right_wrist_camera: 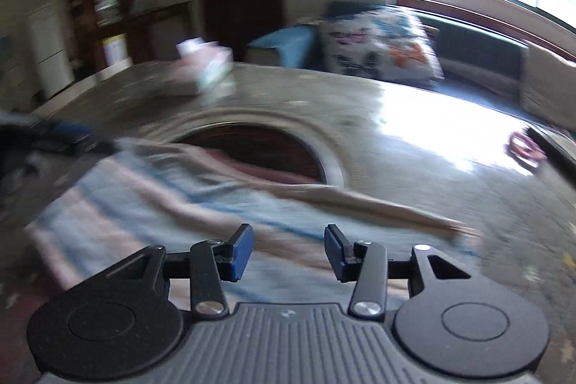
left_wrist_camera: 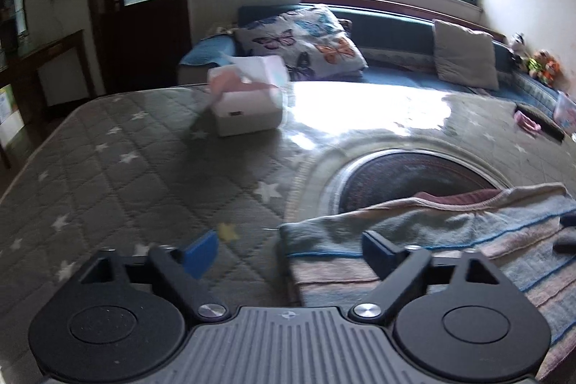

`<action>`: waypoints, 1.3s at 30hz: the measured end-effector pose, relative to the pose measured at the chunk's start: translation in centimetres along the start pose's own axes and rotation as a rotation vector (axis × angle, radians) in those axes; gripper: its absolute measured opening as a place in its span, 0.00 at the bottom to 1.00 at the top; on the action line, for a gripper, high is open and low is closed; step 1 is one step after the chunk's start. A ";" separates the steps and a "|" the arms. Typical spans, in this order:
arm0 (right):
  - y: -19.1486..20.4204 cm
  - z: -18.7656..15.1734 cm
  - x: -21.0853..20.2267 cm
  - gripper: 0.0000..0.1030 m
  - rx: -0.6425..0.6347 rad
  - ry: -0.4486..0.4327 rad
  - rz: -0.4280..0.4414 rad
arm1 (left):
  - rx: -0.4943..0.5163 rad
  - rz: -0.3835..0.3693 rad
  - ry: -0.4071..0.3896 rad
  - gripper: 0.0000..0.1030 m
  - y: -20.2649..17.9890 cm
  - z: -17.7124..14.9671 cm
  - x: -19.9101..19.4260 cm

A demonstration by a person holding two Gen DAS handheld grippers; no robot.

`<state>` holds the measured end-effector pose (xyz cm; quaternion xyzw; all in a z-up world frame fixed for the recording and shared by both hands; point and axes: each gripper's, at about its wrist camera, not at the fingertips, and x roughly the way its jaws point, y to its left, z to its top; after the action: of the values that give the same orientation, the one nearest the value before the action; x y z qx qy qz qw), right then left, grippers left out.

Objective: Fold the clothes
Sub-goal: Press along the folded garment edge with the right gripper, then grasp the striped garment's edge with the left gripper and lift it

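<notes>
The striped garment [left_wrist_camera: 450, 251] looks soft and floppy (best pinched at its edge), both left gripper [left_wrist_camera: 291, 252] and right gripper [right_wrist_camera: 288, 252] gaping empty.

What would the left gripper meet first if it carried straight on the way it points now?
Probably the near left corner of the striped garment, or the quilted table cover right beside it. The left gripper stands open, angled down, with that corner just ahead of its right finger. Depth is unclear.
</notes>
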<state>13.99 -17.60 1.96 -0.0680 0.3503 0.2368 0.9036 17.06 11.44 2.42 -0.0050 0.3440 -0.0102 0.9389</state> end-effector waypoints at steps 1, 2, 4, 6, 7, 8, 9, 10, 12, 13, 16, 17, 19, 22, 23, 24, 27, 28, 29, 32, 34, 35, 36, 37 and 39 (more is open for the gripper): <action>1.4 0.1 0.0 0.48 -0.031 0.003 0.028 | -0.006 0.003 -0.002 0.94 0.3 0.0 -0.3; 2.9 0.2 0.1 0.50 -0.063 0.006 0.056 | -0.011 0.007 -0.005 0.96 0.5 -0.1 -0.6; 5.9 0.1 0.4 0.51 -0.135 0.013 0.112 | -0.021 0.017 -0.010 1.00 1.0 -0.3 -1.1; 9.0 0.0 0.6 0.51 -0.217 0.013 0.160 | -0.038 0.020 -0.008 1.00 1.6 -0.5 -1.4; 10.6 0.0 0.7 0.51 -0.258 0.012 0.182 | -0.048 0.022 -0.004 1.00 1.8 -0.7 -1.6; 12.0 -0.1 0.9 0.51 -0.298 0.009 0.204 | -0.061 0.022 0.001 1.00 2.1 -0.8 -1.7; 13.4 -0.2 0.9 0.51 -0.336 0.005 0.223 | -0.074 0.018 0.006 1.00 2.3 -1.0 -1.7; 14.7 -0.3 1.1 0.51 -0.371 0.004 0.240 | -0.083 0.016 0.011 1.00 2.5 -1.2 -1.8; 16.9 -0.6 1.3 0.51 -0.432 -0.002 0.261 | -0.100 0.007 0.020 1.00 2.8 -1.6 -2.0; 18.0 -0.8 1.5 0.51 -0.466 -0.006 0.265 | -0.108 -0.001 0.025 1.00 2.9 -1.8 -2.1; 20.9 -1.2 2.1 0.50 -0.552 -0.019 0.261 | -0.133 -0.028 0.039 1.00 3.1 -2.4 -2.3; 21.5 -1.3 2.3 0.49 -0.567 -0.022 0.258 | -0.140 -0.040 0.045 1.00 3.1 -2.5 -2.3; 22.5 -1.5 2.7 0.48 -0.588 -0.023 0.251 | -0.163 -0.067 0.059 0.99 3.2 -2.8 -2.2; 23.1 -1.6 3.3 0.27 -0.588 -0.011 0.235 | -0.215 -0.112 0.087 0.99 3.3 -3.0 -2.0; 23.1 -1.5 3.2 0.25 -0.578 -0.009 0.235 | -0.233 -0.127 0.096 0.99 3.4 -3.1 -2.0; 22.9 -1.3 3.1 0.21 -0.564 -0.010 0.237 | -0.252 -0.142 0.107 0.97 3.4 -3.2 -1.8; 22.3 -0.8 2.6 0.10 -0.509 -0.016 0.252 | -0.297 -0.175 0.143 0.90 3.3 -3.4 -1.3; 22.1 -0.6 2.4 0.09 -0.490 -0.022 0.256 | -0.307 -0.183 0.152 0.87 3.3 -3.5 -1.2; 21.8 -0.5 2.2 0.09 -0.471 -0.028 0.260 | -0.314 -0.186 0.155 0.87 3.2 -3.5 -1.2; 20.7 0.0 1.5 0.08 -0.414 -0.046 0.273 | -0.348 -0.211 0.167 0.81 3.2 -3.6 -1.2; 20.1 0.2 1.0 0.07 -0.380 -0.059 0.280 | -0.372 -0.228 0.176 0.74 3.2 -3.6 -1.2; 19.8 0.4 0.7 0.07 -0.367 -0.066 0.283 | -0.384 -0.237 0.180 0.73 3.2 -3.6 -1.2; 19.6 0.4 0.4 0.07 -0.359 -0.074 0.284 | -0.400 -0.247 0.185 0.70 3.2 -3.6 -1.2; 19.4 0.5 0.1 0.07 -0.351 -0.083 0.285 | -0.417 -0.256 0.189 0.67 3.3 -3.6 -1.2; 18.9 0.9 -0.2 0.07 -0.334 -0.094 0.292 | -0.446 -0.269 0.194 0.58 3.3 -3.7 -1.2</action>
<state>5.41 -0.79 3.63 -0.1543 0.2700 0.4229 0.8511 13.82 14.77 0.36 -0.2562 0.4224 -0.0594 0.8674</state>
